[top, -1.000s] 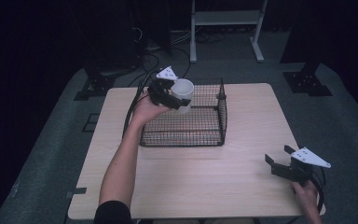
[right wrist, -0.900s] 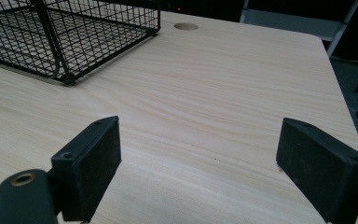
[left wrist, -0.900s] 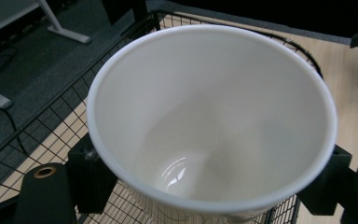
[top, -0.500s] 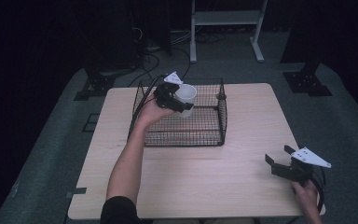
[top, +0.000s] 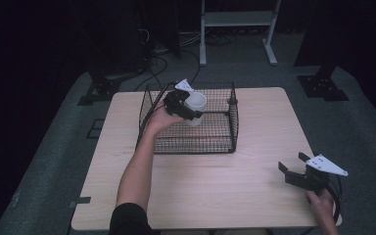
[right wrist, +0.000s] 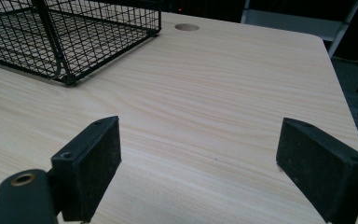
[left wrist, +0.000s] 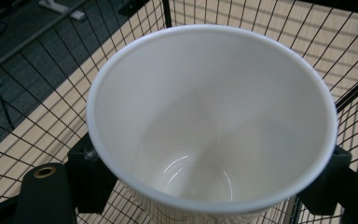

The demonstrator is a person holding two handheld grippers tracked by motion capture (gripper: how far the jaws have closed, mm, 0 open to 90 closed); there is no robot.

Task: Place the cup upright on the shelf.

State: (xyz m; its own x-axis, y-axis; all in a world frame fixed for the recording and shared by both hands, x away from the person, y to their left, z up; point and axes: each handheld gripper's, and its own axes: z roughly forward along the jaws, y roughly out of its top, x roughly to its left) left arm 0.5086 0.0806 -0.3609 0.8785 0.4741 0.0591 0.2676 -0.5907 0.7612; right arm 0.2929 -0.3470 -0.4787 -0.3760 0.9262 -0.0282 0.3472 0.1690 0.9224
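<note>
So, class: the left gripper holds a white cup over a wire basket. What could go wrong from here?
1. The left gripper clamps the smooth cup only at its sides, so it could slip and drop.
2. The cup hangs over the basket, close to its back wall; lowering it could knock the wire and tip it.
3. The right gripper sits open, far off, unable to steady anything.

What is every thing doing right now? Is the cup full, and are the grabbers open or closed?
White cup: empty, upright, held over the basket.
Left gripper: shut on the white cup, jaws on both sides of it.
Right gripper: open, nothing between its jaws, just above the table.
Wire basket: standing on the table, open on top.
Table: bare wood around the basket.
</note>
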